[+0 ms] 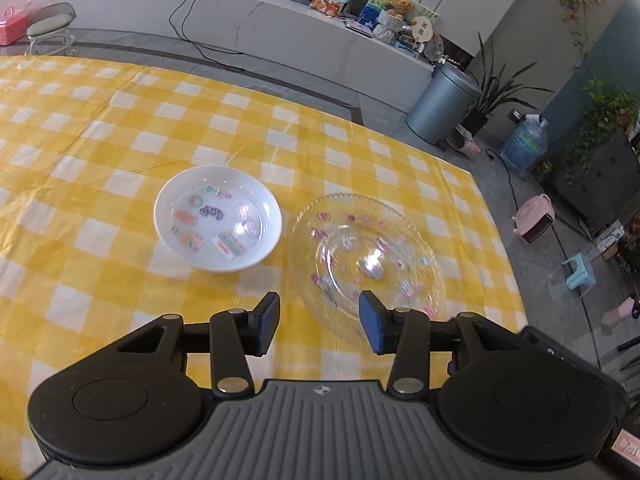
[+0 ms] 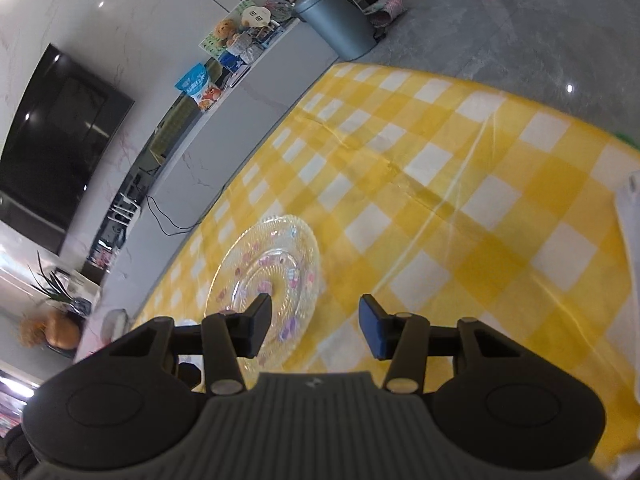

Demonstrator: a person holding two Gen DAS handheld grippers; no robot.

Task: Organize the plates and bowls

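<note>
On the yellow-and-white checked desk we see a white bowl with colourful stickers inside just beside a clear ribbed glass plate with pink decorations, apart. Our left gripper hovers near both, jaws spread and empty; our right gripper hangs over the plate's edge, likewise released

Bowl lies left of plate on table.
</note>
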